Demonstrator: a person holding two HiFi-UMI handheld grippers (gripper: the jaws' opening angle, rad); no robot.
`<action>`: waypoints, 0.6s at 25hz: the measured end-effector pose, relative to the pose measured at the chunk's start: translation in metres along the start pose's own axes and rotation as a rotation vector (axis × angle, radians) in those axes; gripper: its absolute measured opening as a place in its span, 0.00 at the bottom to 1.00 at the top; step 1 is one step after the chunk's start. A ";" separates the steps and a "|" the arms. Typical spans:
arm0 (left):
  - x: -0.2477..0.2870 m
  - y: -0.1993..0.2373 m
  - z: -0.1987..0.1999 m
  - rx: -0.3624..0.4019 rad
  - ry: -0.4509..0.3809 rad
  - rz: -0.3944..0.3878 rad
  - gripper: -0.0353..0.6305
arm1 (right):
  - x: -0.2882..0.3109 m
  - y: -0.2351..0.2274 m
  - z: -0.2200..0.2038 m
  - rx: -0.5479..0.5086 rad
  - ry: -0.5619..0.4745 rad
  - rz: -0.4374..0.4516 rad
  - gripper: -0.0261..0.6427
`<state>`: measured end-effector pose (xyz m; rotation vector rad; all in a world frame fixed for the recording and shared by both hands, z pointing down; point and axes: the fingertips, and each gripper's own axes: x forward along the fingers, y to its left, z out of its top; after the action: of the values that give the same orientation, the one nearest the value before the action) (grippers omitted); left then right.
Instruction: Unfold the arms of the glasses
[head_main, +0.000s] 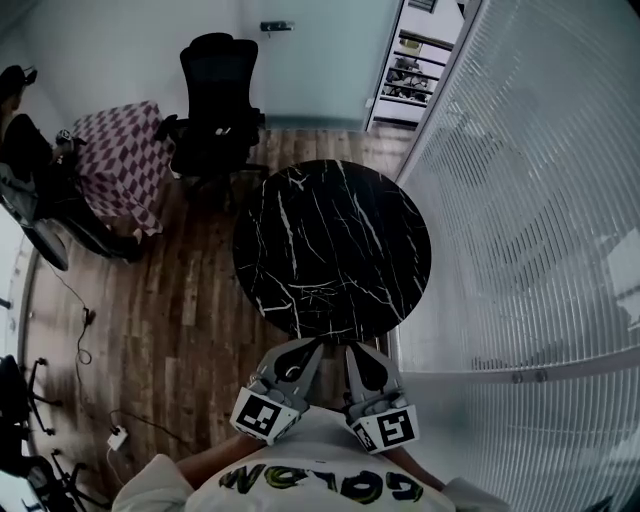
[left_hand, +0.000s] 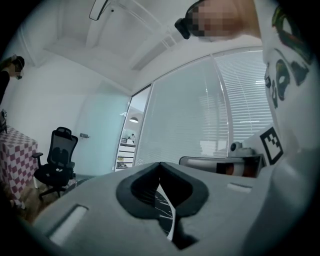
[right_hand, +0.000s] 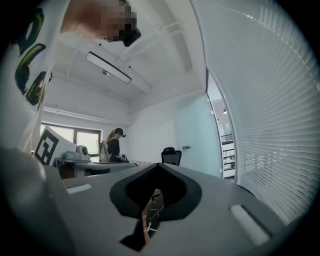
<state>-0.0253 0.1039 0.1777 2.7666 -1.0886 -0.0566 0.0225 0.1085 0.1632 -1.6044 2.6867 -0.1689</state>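
Note:
No glasses show in any view. A round black marble table (head_main: 330, 250) stands just ahead of me, and its top is bare. Both grippers are held close to my chest, at the table's near edge, pointing level toward it. My left gripper (head_main: 308, 346) has its jaws closed tip to tip with nothing between them, which the left gripper view confirms (left_hand: 160, 165). My right gripper (head_main: 358, 350) sits beside it, likewise shut and holding nothing (right_hand: 157, 166). Through the gap behind each pair of tips I glimpse a sliver of the marble top.
A black office chair (head_main: 218, 105) stands beyond the table. A small table with a checkered cloth (head_main: 120, 160) is at the far left. A glass wall with blinds (head_main: 530, 230) runs along the right. Cables and a plug (head_main: 117, 437) lie on the wooden floor. A person (right_hand: 115, 145) stands far back.

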 end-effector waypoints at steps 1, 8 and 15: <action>0.002 0.008 0.002 -0.003 -0.004 -0.002 0.06 | 0.008 0.000 0.000 -0.004 0.002 -0.001 0.04; 0.010 0.046 0.008 -0.006 -0.012 -0.020 0.06 | 0.047 0.000 0.002 -0.019 0.001 -0.023 0.04; 0.015 0.061 0.003 -0.009 -0.006 -0.013 0.06 | 0.061 0.000 -0.002 -0.022 0.020 -0.011 0.04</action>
<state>-0.0554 0.0492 0.1854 2.7676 -1.0695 -0.0705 -0.0065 0.0555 0.1684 -1.6329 2.7049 -0.1565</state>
